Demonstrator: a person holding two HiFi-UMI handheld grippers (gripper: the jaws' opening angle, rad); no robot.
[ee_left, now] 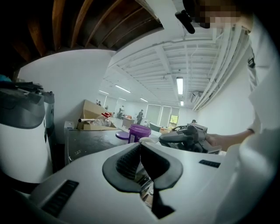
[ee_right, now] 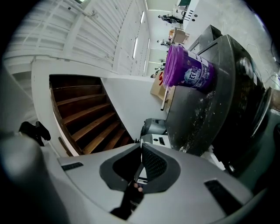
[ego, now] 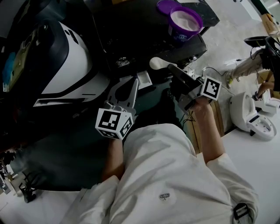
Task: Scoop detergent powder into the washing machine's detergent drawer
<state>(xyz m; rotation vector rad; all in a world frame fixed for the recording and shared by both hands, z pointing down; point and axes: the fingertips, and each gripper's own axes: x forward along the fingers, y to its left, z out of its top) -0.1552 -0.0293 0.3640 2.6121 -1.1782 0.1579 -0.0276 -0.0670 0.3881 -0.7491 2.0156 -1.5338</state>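
An open purple detergent tub (ego: pixel 186 22) full of white powder stands on the black washing machine top (ego: pixel 131 26), its lid (ego: pixel 167 6) beside it. The tub also shows in the other views (ee_left: pixel 139 131) (ee_right: pixel 188 72). My right gripper (ego: pixel 169 66) is below the tub, jaws shut, with a white scoop (ego: pixel 158 63) sticking out at its tip. In the right gripper view the right gripper (ee_right: pixel 141 144) shows only a thin sliver between its pads. My left gripper (ego: pixel 135 83) (ee_left: pixel 140 145) is shut and holds nothing, close to a white drawer-like piece (ego: pixel 144 79).
A white and black machine (ego: pixel 65 57) stands at the left. A white appliance (ego: pixel 256 118) and cables lie on the floor at the right. Cardboard boxes (ee_left: pixel 94 116) sit at the back of the machine top. A wooden staircase (ee_right: pixel 87 118) rises overhead.
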